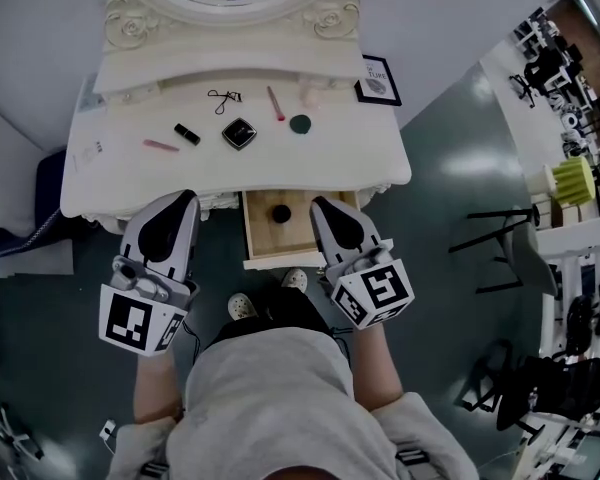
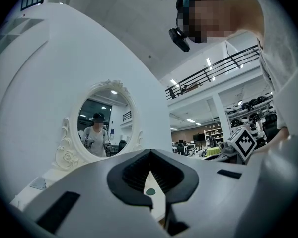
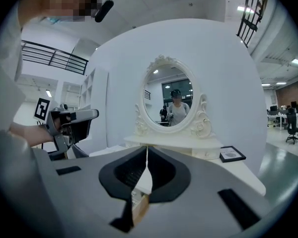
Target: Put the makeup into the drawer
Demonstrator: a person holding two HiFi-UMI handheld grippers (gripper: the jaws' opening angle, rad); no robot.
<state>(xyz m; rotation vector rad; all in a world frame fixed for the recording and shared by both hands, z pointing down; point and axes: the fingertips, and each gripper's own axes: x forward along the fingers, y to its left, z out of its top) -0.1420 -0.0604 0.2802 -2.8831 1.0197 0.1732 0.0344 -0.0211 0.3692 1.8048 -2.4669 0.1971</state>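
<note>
Lower centre, left gripper [image 1: 183,200] and right gripper [image 1: 325,206], jaws of both together and empty, open drawer [image 1: 265,238] between them holding a round black pot [image 1: 280,212], beyond on the dressing table [image 1: 380,158] compact [image 1: 239,133], lipstick [image 1: 187,134], green disc [image 1: 299,124], top centre the mirror [image 1: 220,8].

Location type: a large open laboratory or workshop hall with a dressing-table set staged inside it.

Indicators: a white worktop [image 1: 365,158] and oval mirror [image 3: 171,100] stand against a free-standing white backdrop panel [image 3: 228,73]. To the right of it are a railed mezzanine [image 2: 213,73], equipment racks [image 1: 580,98], office chairs [image 3: 291,128], ceiling strip lights [image 2: 208,62] and a glossy grey-green floor [image 1: 460,158].
</note>
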